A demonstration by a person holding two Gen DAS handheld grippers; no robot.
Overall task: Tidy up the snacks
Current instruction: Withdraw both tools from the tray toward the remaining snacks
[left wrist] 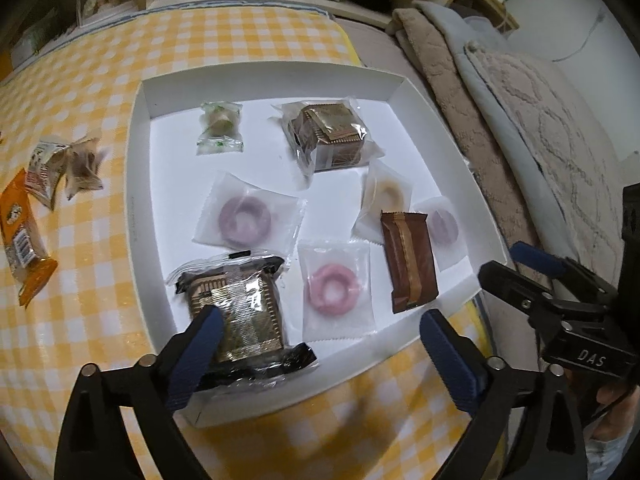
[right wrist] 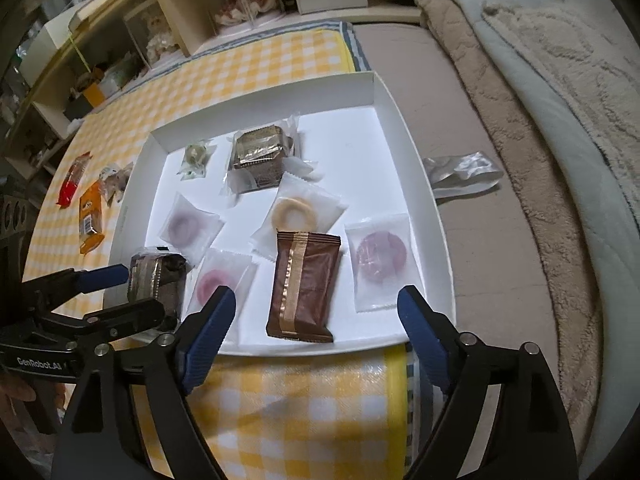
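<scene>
A white tray [left wrist: 272,84] on the yellow checked cloth holds several wrapped snacks. My left gripper [left wrist: 320,320] is open above the tray's near edge. Its left finger [left wrist: 200,340] is beside a black-wrapped cake [left wrist: 236,316], and a pink ring biscuit [left wrist: 332,288] lies between the fingers. My right gripper [right wrist: 316,296] is open too, astride a brown bar packet [right wrist: 304,284] without touching it. Also in the tray [right wrist: 384,92] are a purple ring [right wrist: 380,256], a beige ring [right wrist: 294,210], a gold-brown cake [right wrist: 260,152] and a green candy [right wrist: 194,156].
An orange packet [left wrist: 22,244] and small crumpled packets [left wrist: 60,168] lie on the cloth left of the tray, with a red packet [right wrist: 74,178] beyond. A clear empty wrapper [right wrist: 464,172] sits on the grey surface to the right. Folded blankets [right wrist: 560,100] lie further right, shelves behind.
</scene>
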